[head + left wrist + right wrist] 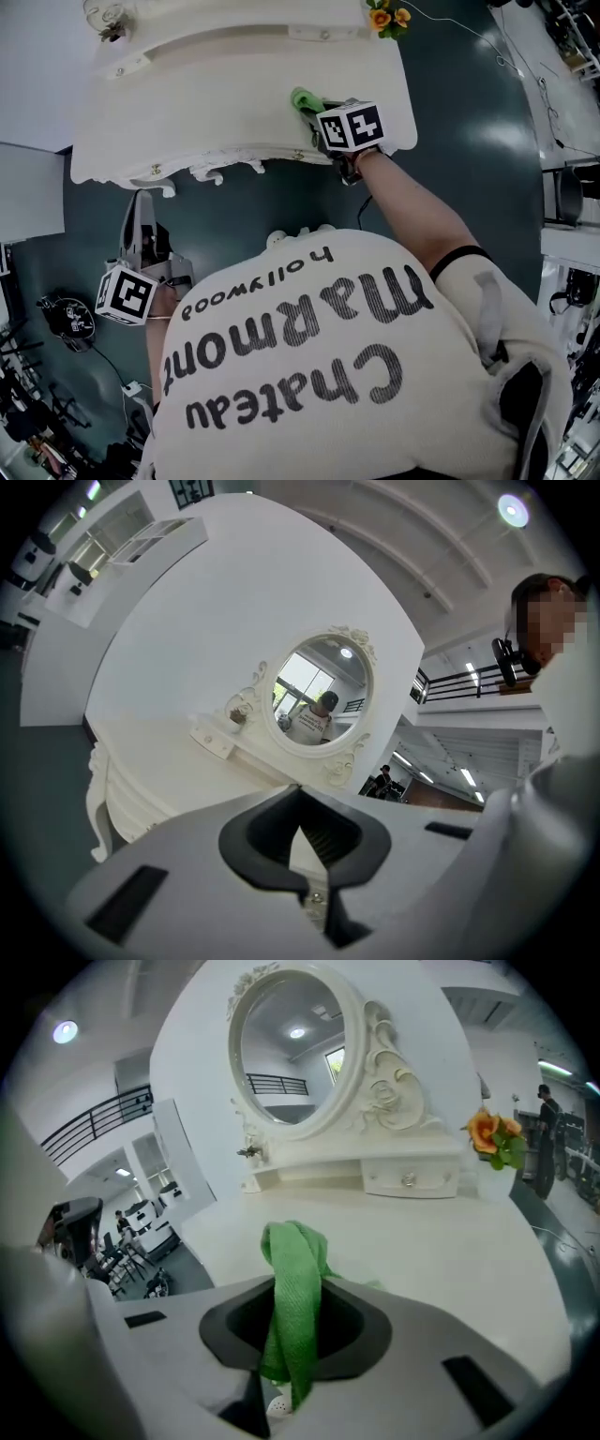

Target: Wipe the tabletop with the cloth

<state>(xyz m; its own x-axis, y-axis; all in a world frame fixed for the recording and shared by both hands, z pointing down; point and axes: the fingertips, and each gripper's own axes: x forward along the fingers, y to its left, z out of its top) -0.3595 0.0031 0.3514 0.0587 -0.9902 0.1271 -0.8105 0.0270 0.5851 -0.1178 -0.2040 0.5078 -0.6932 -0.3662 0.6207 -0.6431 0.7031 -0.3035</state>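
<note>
Dressing table [141, 161] before me.
Cloth [304, 98] on its tabletop [216, 94], front right, in my right gripper [317, 112]; flowers [388, 18] behind, back corner.

We find the desk [450, 1251] open and passable ahead of the right tongs [292, 1354] — obstacles stand along the back: mirror [291, 1049], drawer shelf [410, 1177], flowers [492, 1136] at the right corner.

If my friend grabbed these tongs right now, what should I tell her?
Right tongs: shut on the green cloth, over the front right part of the white tabletop.
Left tongs: shut, empty, held low and away from the tabletop.
Done: the cloth is gripped and at the tabletop. How much is already wiped can't be told.
Left: wipe across the tabletop.
</note>
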